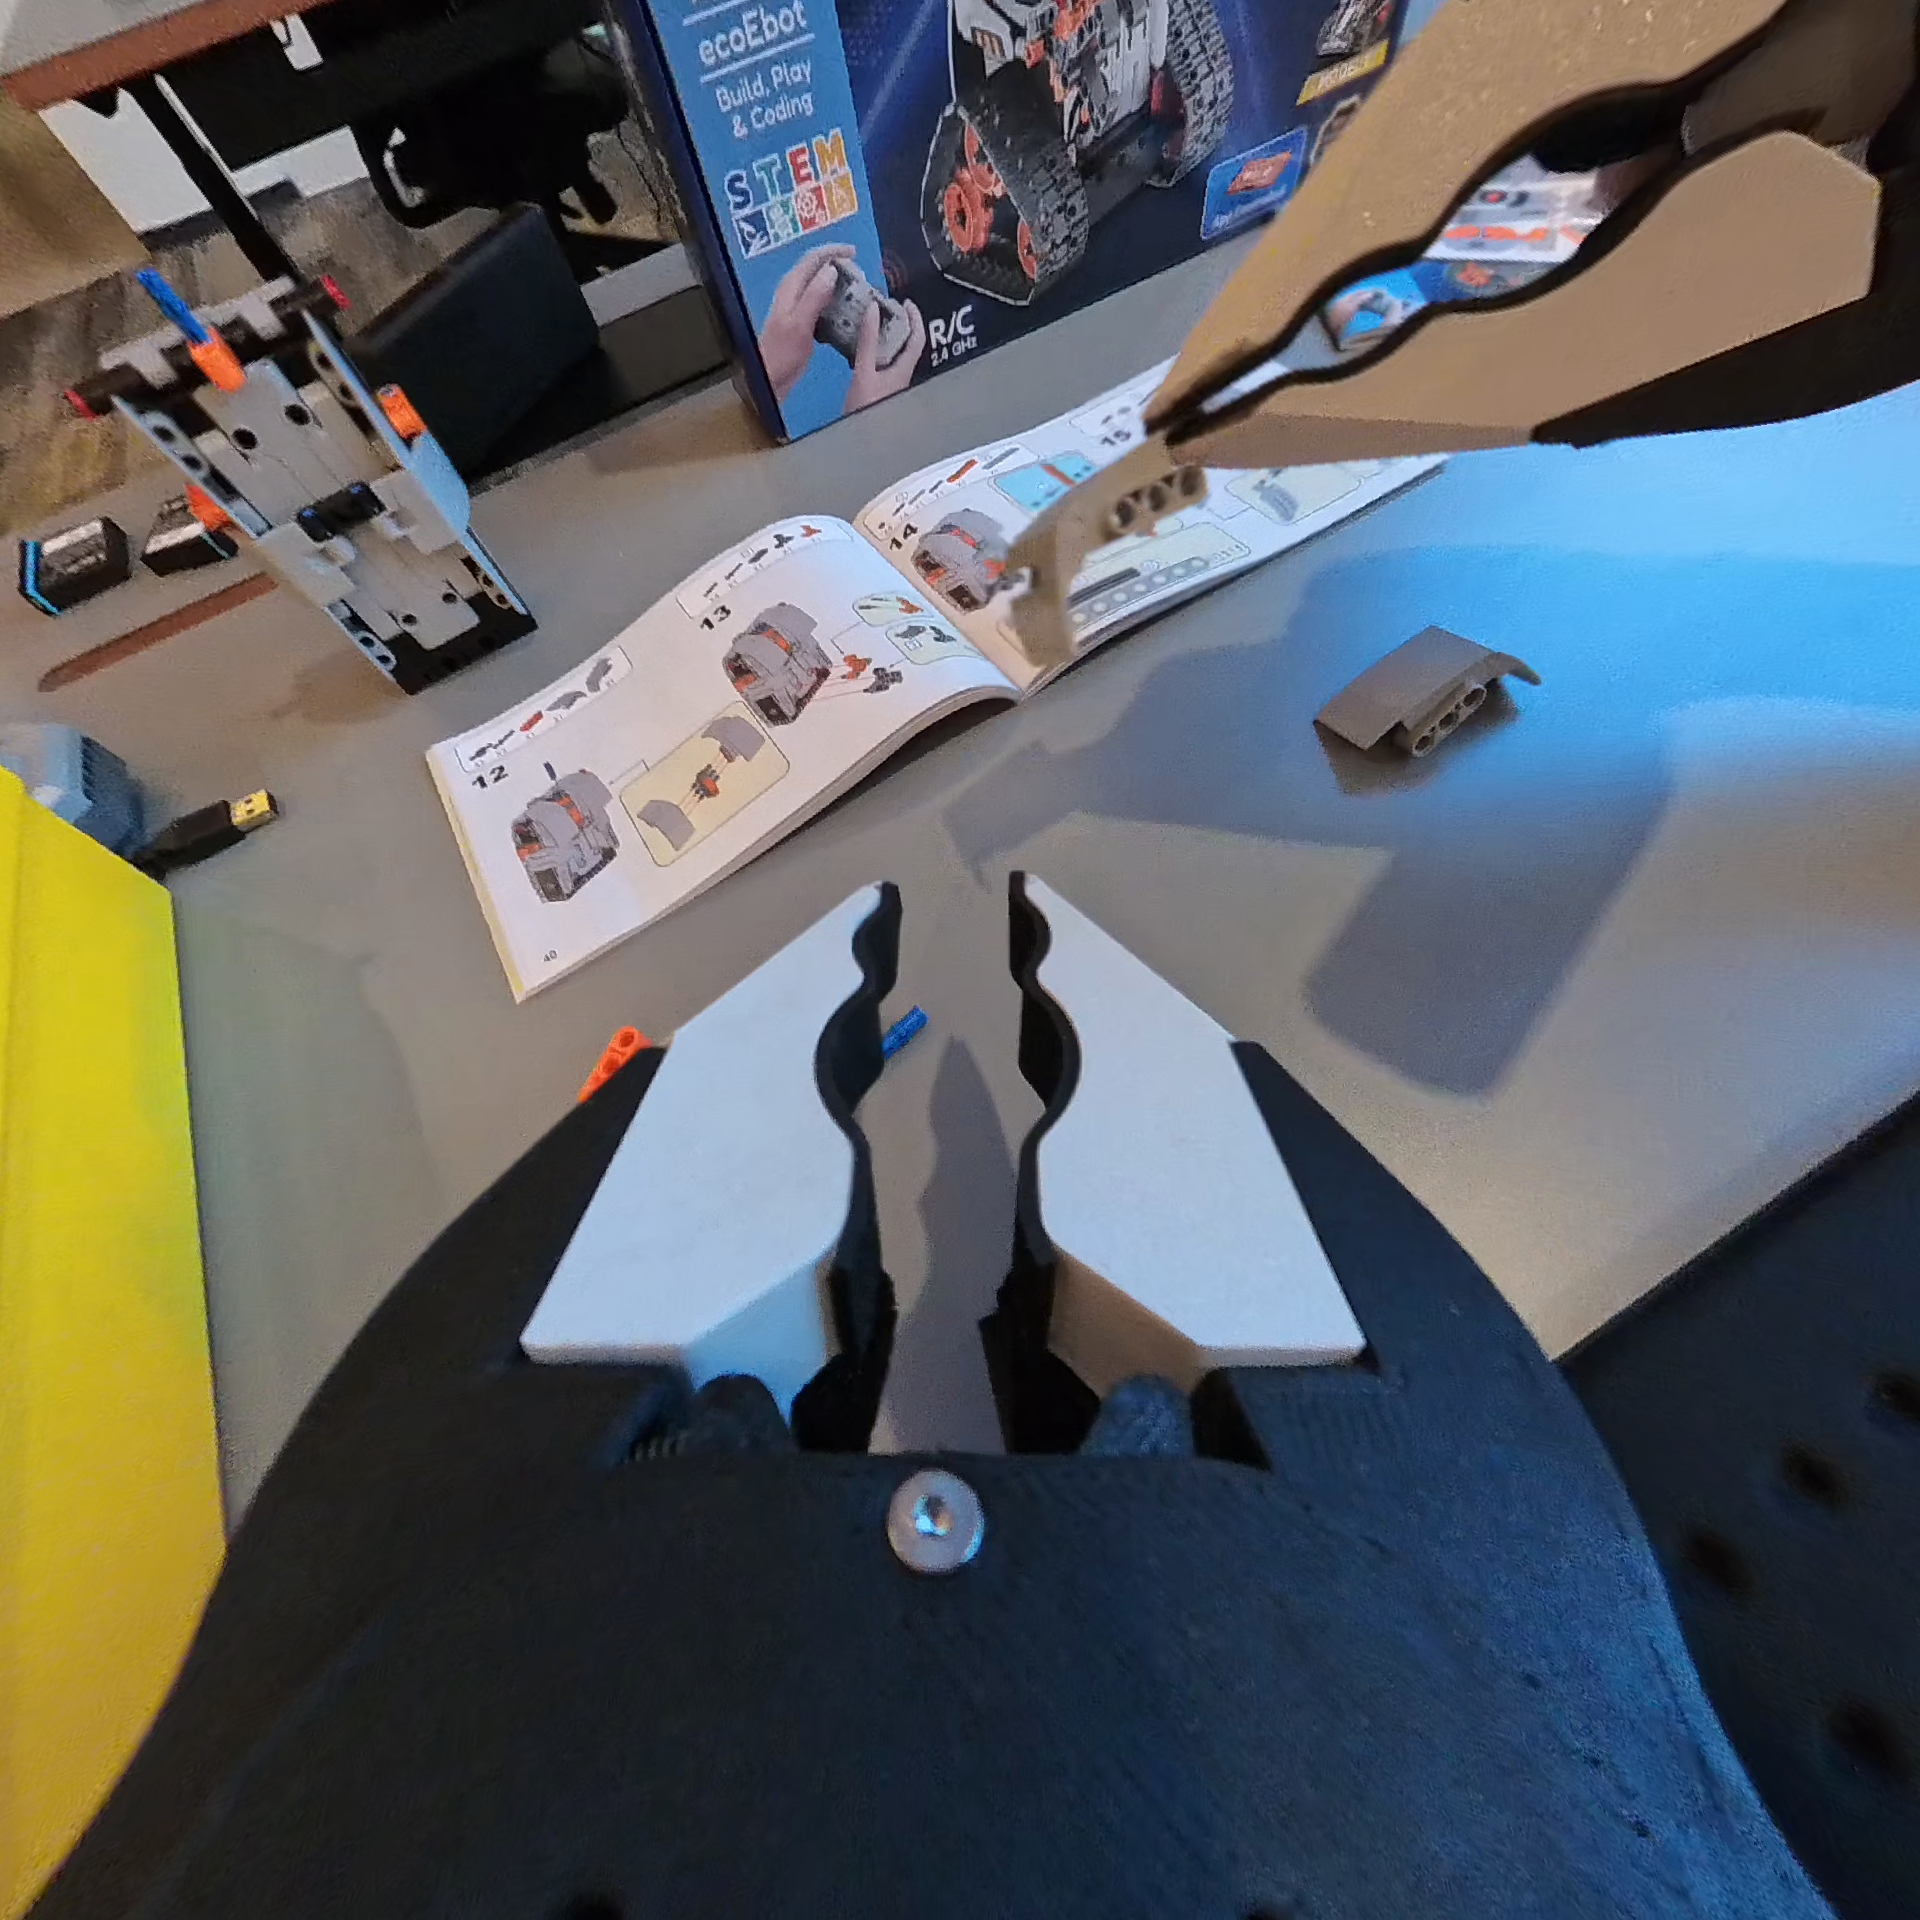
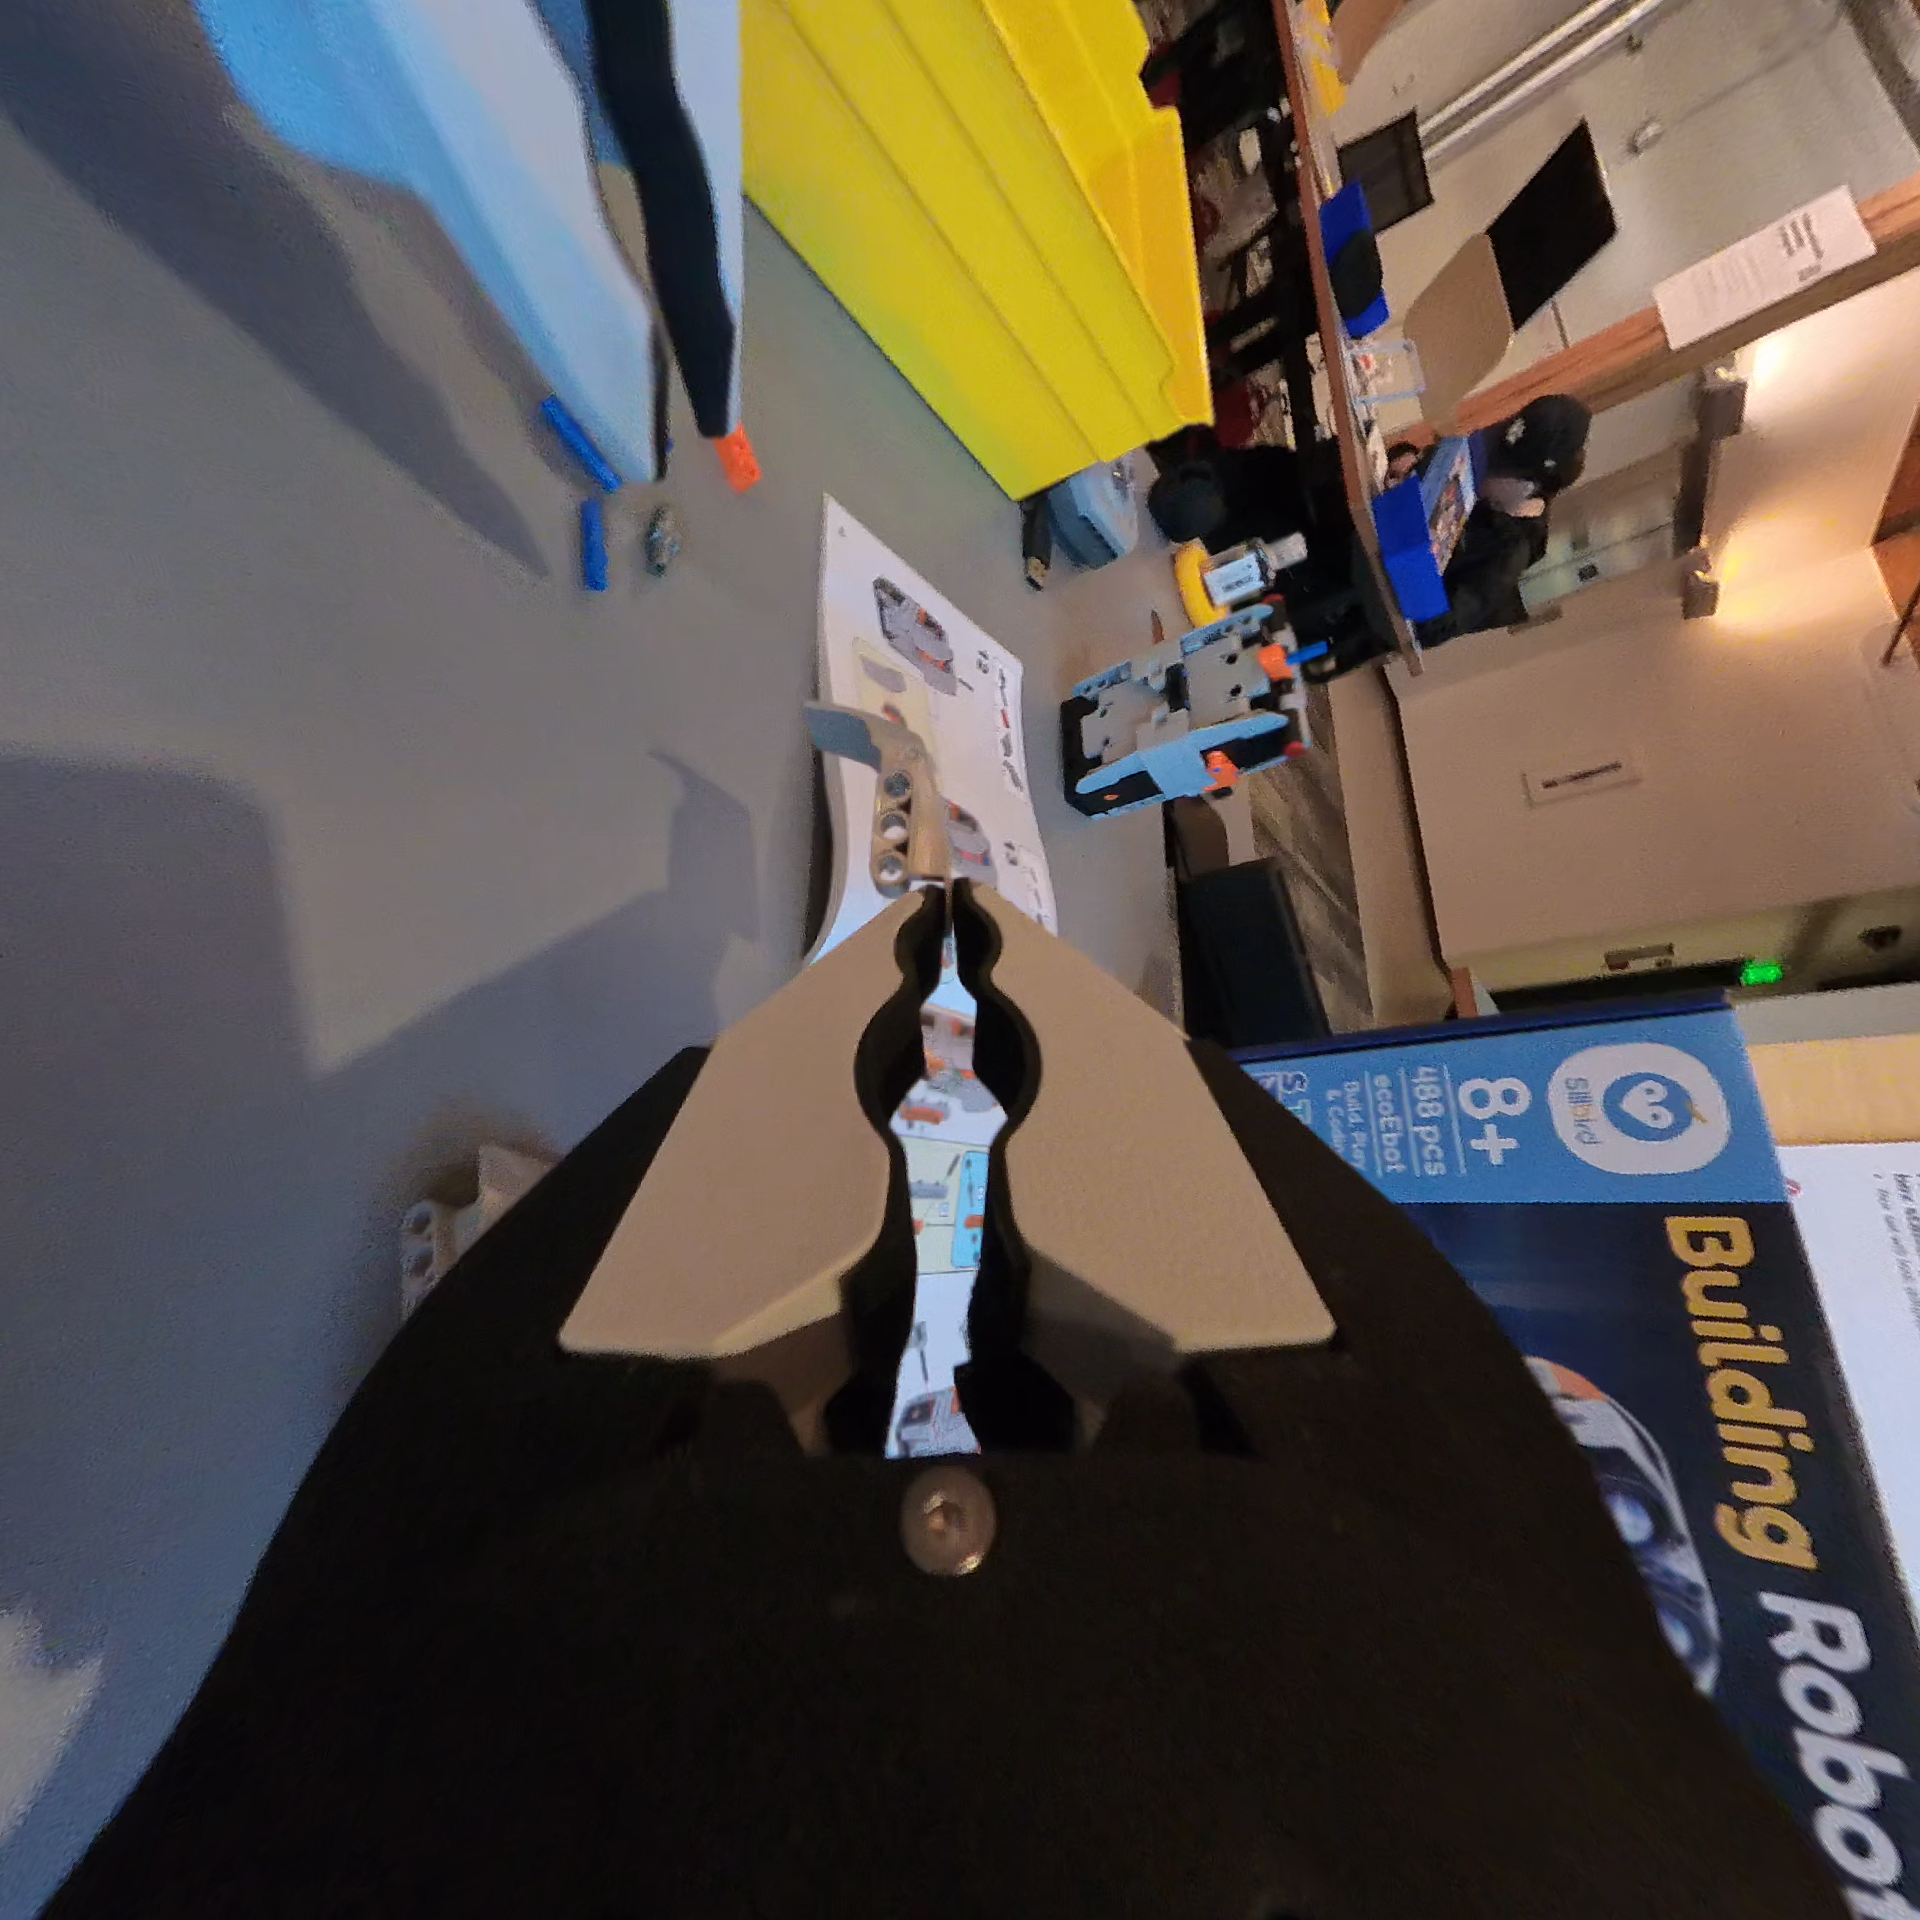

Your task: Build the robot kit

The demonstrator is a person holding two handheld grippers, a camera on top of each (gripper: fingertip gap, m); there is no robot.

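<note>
My right gripper point(image 2: 948, 885) is shut on the edge of a grey curved panel piece point(image 2: 896, 805) with three holes and holds it in the air over the open instruction booklet point(image 2: 935, 665). The left wrist view shows the same right gripper point(image 1: 1169, 426) at the upper right, pinching that panel point(image 1: 1081, 540). My left gripper point(image 1: 954, 894) is open and holds nothing, low over the grey table point(image 1: 1143, 1039). A blue pin point(image 1: 902, 1031) lies on the table between its fingers, and an orange connector point(image 1: 613, 1060) lies by the left finger. A second grey curved panel point(image 1: 1423, 691) lies on the table to the right.
A partly built grey and black model point(image 1: 312, 488) stands at the far left. The blue product box point(image 1: 935, 187) stands behind the booklet point(image 1: 727, 707). A yellow bin point(image 1: 83, 1247) is at the left edge. A USB plug point(image 1: 208, 831) and two black blocks point(image 1: 73, 561) lie nearby. About 10 cm separates my left fingertips from my right. My left gripper's tips are some 30 cm from the USB plug point(image 1: 208, 831). The right camera catches it too, in the right wrist view point(image 2: 1036, 547).
</note>
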